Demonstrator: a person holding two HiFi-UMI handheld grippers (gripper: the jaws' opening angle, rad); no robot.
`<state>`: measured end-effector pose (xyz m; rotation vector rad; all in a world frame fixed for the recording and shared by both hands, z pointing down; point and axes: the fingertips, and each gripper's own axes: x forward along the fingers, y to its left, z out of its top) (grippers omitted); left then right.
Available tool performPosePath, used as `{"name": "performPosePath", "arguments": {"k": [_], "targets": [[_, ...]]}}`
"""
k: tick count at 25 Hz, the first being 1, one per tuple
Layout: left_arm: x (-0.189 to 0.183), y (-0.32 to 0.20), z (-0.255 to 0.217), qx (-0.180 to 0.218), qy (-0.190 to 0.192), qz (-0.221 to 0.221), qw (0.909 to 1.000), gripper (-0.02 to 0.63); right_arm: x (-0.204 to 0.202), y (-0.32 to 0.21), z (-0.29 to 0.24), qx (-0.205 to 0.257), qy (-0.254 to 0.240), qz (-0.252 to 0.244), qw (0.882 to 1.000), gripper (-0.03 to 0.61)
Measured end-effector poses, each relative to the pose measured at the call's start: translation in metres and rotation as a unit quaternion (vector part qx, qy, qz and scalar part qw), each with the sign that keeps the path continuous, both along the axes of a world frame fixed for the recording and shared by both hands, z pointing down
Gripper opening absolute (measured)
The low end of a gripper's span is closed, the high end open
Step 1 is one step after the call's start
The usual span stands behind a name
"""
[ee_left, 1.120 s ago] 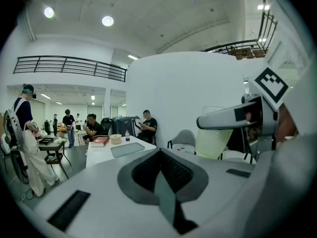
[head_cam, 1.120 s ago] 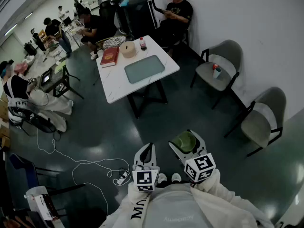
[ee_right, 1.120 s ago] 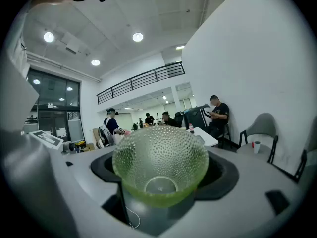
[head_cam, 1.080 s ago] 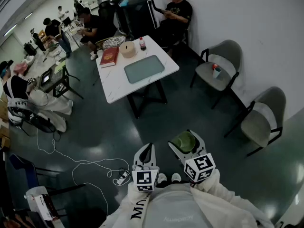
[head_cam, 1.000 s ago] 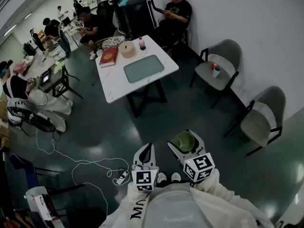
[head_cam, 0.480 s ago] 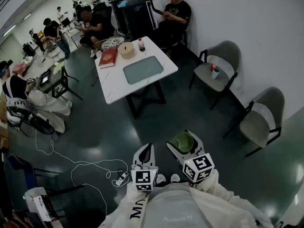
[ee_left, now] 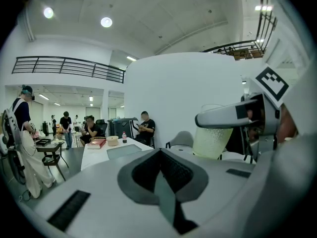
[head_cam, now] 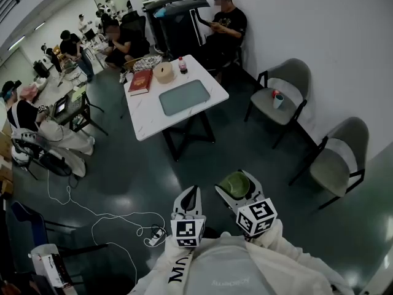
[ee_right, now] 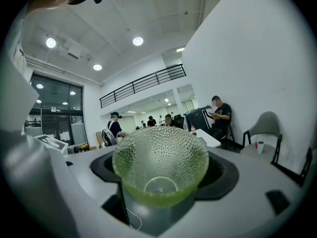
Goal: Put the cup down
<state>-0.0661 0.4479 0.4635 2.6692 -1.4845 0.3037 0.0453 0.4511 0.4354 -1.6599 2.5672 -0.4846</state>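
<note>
My right hand-held gripper (head_cam: 238,188) pinches a translucent green cup (ee_right: 160,167), dimpled all over, its mouth facing the gripper's camera. My left hand-held gripper (head_cam: 191,192) is pressed together

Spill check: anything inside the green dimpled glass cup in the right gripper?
Nothing visible: the green dimpled glass cup shows bare walls down to its round base. Right gripper hides its outside.

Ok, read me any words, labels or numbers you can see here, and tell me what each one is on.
"MU": large dark letters on the person's pale sleeve, the rest unclear.
Small print on the garment's chest: too blurred to read.
Red book and bottle on the table: too small to read.
</note>
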Motion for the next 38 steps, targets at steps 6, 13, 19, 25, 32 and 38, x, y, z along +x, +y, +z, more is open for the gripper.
{"name": "performPosePath", "arguments": {"k": [6,13,19,25,32,38], "targets": [[0.011,-0.003,0.004,0.004,-0.004,0.01,0.9999,0.011,0.007,-0.004,0.003,0.001,-0.005,-0.001,1.0,0.4],[0.015,-0.029,0.0,0.013,0.001,0.014,0.9998,0.011,0.009,-0.027,0.003,0.003,-0.003,0.0,1.0,0.4],[0.013,-0.074,0.005,0.012,0.01,0.013,0.9998,0.011,0.004,-0.07,0.008,0.004,0.011,-0.004,1.0,0.4],[0.005,-0.118,0.004,0.01,0.01,0.01,0.9999,0.011,-0.002,-0.112,0.011,-0.006,0.016,-0.004,1.0,0.4],[0.001,-0.178,0.025,-0.013,0.001,0.012,0.9998,0.011,-0.004,-0.177,0.031,-0.023,0.012,-0.002,1.0,0.4],[-0.003,-0.226,0.019,-0.008,-0.007,0.015,0.9998,0.011,-0.007,-0.225,0.029,-0.026,0.008,0.001,1.0,0.4]]}}
